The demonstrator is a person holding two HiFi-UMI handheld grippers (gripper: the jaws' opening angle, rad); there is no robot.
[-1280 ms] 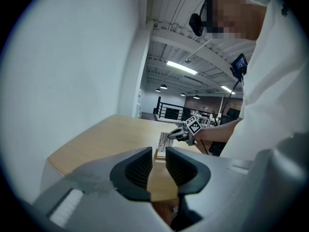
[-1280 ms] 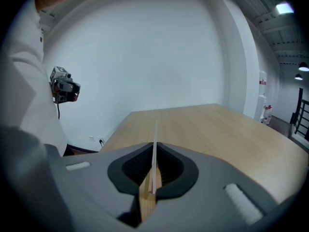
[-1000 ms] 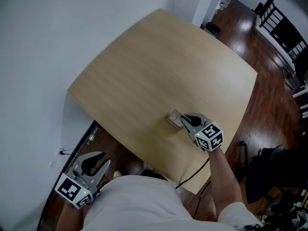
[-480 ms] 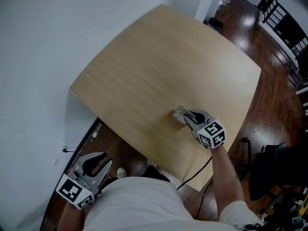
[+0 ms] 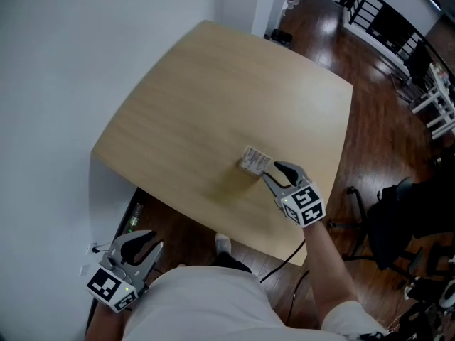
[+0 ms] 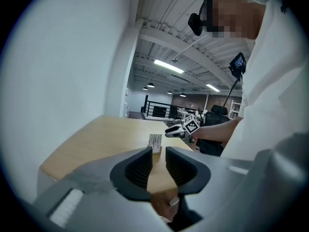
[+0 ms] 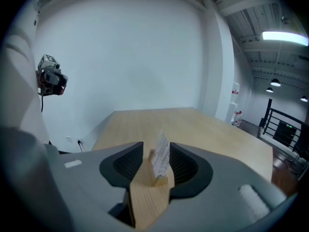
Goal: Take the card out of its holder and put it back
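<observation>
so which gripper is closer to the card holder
Right. The right gripper sits right at the card holder on the table, its jaws opening with the card in the gap, unpressed. The left gripper hangs below the table's near edge, well away.

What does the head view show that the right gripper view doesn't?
Only the head view shows the left tongs held low, off the near edge of the table, and the dark wood floor around it. Only the right gripper view shows a small camera mounted on the wall and a ceiling light. Both show the table, the card standing in its wooden holder, and the right tongs, opening and not pressing on the card.
</observation>
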